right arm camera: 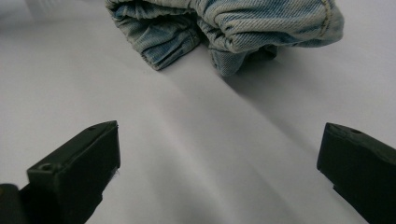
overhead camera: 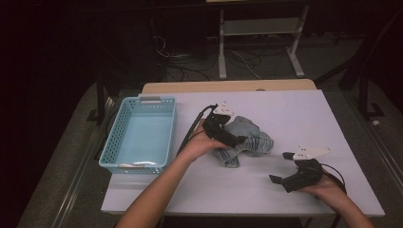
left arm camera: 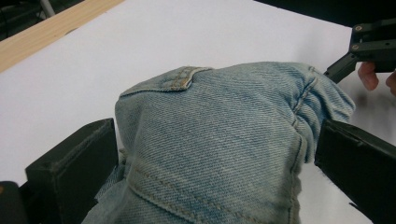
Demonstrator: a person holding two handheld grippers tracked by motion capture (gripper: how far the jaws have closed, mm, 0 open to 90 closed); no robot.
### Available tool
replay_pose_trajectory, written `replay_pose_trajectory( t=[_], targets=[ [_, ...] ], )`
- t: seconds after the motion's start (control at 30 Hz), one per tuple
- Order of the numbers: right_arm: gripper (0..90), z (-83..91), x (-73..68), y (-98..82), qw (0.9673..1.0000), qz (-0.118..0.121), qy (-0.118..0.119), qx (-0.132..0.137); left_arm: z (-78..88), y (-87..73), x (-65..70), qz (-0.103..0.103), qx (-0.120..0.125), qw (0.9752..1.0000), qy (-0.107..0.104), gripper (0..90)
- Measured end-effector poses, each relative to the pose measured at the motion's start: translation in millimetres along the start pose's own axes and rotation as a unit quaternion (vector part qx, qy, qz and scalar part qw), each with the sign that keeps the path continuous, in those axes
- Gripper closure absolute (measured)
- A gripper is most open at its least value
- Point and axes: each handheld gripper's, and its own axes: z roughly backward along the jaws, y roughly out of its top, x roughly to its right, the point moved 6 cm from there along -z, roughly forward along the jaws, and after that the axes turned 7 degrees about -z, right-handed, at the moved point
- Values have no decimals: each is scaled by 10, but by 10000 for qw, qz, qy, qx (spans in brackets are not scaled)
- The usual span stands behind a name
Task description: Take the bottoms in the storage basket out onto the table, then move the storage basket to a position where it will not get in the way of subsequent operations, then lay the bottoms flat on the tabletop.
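Note:
A bundled piece of light blue denim (overhead camera: pixel 254 137) lies in the middle of the white table (overhead camera: pixel 294 109). My left gripper (overhead camera: pixel 240 141) reaches into it from the left. In the left gripper view the denim (left arm camera: pixel 215 130) fills the gap between the two jaws, which stand wide apart on either side of it, so the left gripper (left arm camera: pixel 215 158) is open around the cloth. My right gripper (overhead camera: pixel 281 167) is held near the table's front right, open, with nothing between its jaws. In the right gripper view the right gripper (right arm camera: pixel 219 154) points at the denim (right arm camera: pixel 224 28), which lies a short way ahead.
A light blue plastic basket (overhead camera: pixel 142 100) with nothing in it stands on the left part of the table. Behind the table's wooden far edge (overhead camera: pixel 228 86) are cables and a white frame leg (overhead camera: pixel 222 52) on a dark floor.

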Motion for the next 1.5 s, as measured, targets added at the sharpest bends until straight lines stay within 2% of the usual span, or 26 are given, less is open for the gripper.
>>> replay_pose_trajectory(
  t=[0.13, 0.3, 0.47, 0.63, 1.03, 1.23, 1.33, 1.5],
  targets=[
    [0, 2, 2, 0, 10000, -7, 3, 0, 54, -23, -4, -31, -23, 10000, 56, 0],
    [0, -1, -1, 1, 10000, 2, 3, 3, 111, -50, 7, 33, -64, 10000, 57, 0],
    [0, 1, 1, 2, 10000, 0, 6, 6, 160, -85, 64, 8, -86, 10000, 11, 0],
    [0, -2, 1, 3, 10000, 6, 10, 3, 228, -141, 103, -1, -121, 9999, 73, 0],
    [0, -3, -7, 6, 10000, 38, 15, 0, 404, -335, 155, 187, -58, 9997, 164, 0],
    [0, -12, -7, 7, 10000, 45, 17, -20, 447, -443, 207, 193, -8, 9994, 287, 0],
    [0, -16, -7, 17, 10000, 22, 26, -7, 464, -507, 241, 257, 30, 9992, 297, 0],
    [0, -33, 0, 17, 10000, 23, 2, -37, 490, -609, 301, 245, -4, 9991, 342, 0]
  ],
)
